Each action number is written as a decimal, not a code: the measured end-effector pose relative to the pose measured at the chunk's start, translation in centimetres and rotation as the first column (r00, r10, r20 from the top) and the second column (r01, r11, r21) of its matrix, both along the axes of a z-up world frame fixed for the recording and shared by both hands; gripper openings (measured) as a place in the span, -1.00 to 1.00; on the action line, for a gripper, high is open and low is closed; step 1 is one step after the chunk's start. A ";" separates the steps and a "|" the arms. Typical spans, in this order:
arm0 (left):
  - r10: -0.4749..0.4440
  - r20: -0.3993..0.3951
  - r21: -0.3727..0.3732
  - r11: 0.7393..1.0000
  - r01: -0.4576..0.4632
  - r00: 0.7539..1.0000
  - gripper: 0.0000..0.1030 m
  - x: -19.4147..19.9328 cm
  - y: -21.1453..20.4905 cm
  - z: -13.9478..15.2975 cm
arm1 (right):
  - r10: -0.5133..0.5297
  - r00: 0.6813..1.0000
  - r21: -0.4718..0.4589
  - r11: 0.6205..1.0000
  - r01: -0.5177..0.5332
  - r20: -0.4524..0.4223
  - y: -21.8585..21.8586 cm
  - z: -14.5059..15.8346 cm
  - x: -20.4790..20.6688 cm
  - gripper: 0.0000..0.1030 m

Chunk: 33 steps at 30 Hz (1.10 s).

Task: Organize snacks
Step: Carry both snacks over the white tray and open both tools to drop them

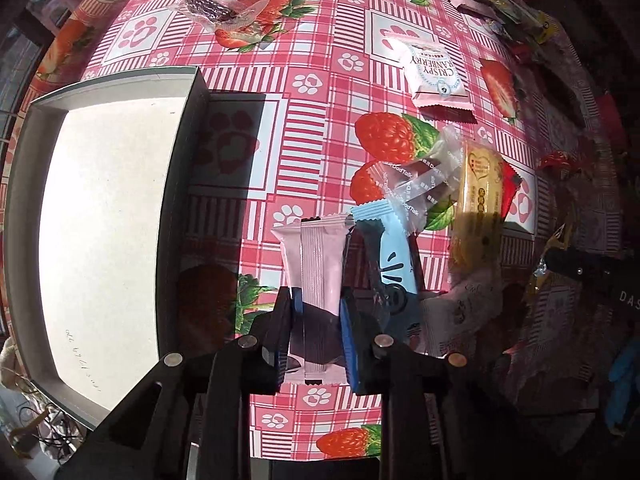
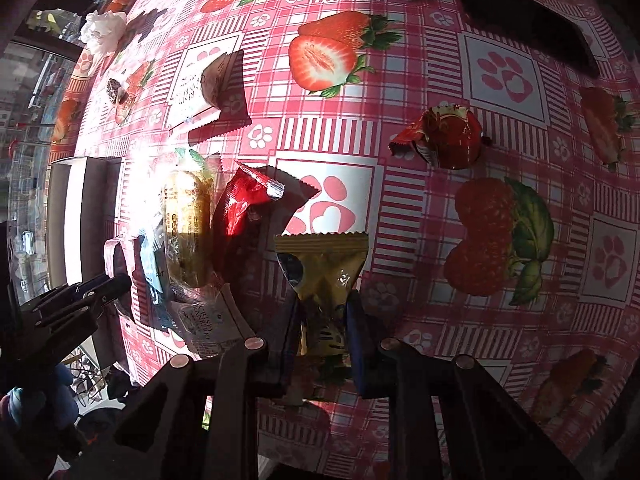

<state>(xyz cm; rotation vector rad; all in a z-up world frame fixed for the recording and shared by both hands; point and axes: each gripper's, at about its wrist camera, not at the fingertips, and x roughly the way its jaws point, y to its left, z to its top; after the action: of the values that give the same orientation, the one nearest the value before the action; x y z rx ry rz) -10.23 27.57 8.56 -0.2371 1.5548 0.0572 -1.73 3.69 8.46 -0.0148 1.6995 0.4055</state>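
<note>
My left gripper (image 1: 316, 312) is shut on a pale pink snack packet (image 1: 318, 264), held just right of an open white box (image 1: 104, 232). A blue packet (image 1: 390, 256), a clear wrapper (image 1: 416, 184) and a yellow biscuit pack (image 1: 480, 184) lie in a pile to its right. My right gripper (image 2: 322, 320) is shut on a gold snack packet (image 2: 326, 264). In the right wrist view a red packet (image 2: 244, 204) and the yellow biscuit pack (image 2: 188, 216) lie to the left. The left gripper (image 2: 100, 284) shows at the left edge, with the box (image 2: 72, 216) beyond it.
A Crispy Cranberry packet (image 1: 434, 74) and a dark bar in clear wrap (image 1: 210, 6) lie farther back on the strawberry tablecloth (image 1: 312, 128). A crumpled red wrapper (image 2: 448, 136) lies to the right. More snacks (image 1: 504, 4) and crumpled white paper (image 2: 104, 32) sit at the far edge.
</note>
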 end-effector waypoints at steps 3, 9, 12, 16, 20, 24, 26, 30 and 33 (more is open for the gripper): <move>-0.026 0.037 0.030 0.999 0.025 0.999 -0.52 -1.3 0.1 2.9 | 0.004 1.000 0.022 1.000 -0.004 0.003 0.5 1.8 -1.1 -0.54; -0.038 0.083 0.078 0.996 0.032 0.996 -0.52 -3.7 1.9 7.0 | 0.050 0.998 0.042 0.998 -0.051 0.032 4.9 2.4 -2.1 -0.54; -0.015 0.096 0.088 0.996 0.007 0.995 -0.52 -5.6 3.6 6.9 | 0.081 0.996 0.052 0.995 -0.083 0.048 6.9 3.6 -2.6 -0.54; 0.016 0.114 0.100 0.995 -0.027 0.993 -0.52 -4.2 4.7 7.2 | 0.117 0.991 0.073 0.990 -0.122 0.067 9.5 4.1 -2.3 -0.54; 0.039 0.123 0.123 0.991 -0.055 0.992 -0.52 -3.9 5.9 6.8 | 0.162 0.984 0.094 0.981 -0.169 0.078 11.7 5.5 -2.5 -0.54; 0.075 0.125 0.145 0.985 -0.093 0.989 -0.52 -4.6 8.1 6.8 | 0.202 0.976 0.124 0.970 -0.211 0.085 14.3 6.5 -2.6 -0.54; 0.095 0.122 0.157 0.981 -0.113 0.988 -0.52 -5.1 9.3 6.7 | 0.221 0.972 0.144 0.962 -0.231 0.082 15.8 6.6 -2.9 -0.54; 0.128 0.107 0.189 0.971 -0.147 0.986 -0.52 -6.0 11.8 6.0 | 0.264 0.962 0.178 0.945 -0.274 0.074 19.4 6.9 -3.2 -0.54; 0.152 0.086 0.211 0.963 -0.167 0.985 -0.52 -6.8 13.3 5.3 | 0.315 0.947 0.200 0.926 -0.322 0.065 22.5 6.7 -4.1 -0.54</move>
<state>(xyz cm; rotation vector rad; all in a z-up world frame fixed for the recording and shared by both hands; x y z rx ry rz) -16.99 40.88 13.86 -0.1887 1.4448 0.3411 -5.78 26.23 15.20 -0.1453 1.6181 0.8219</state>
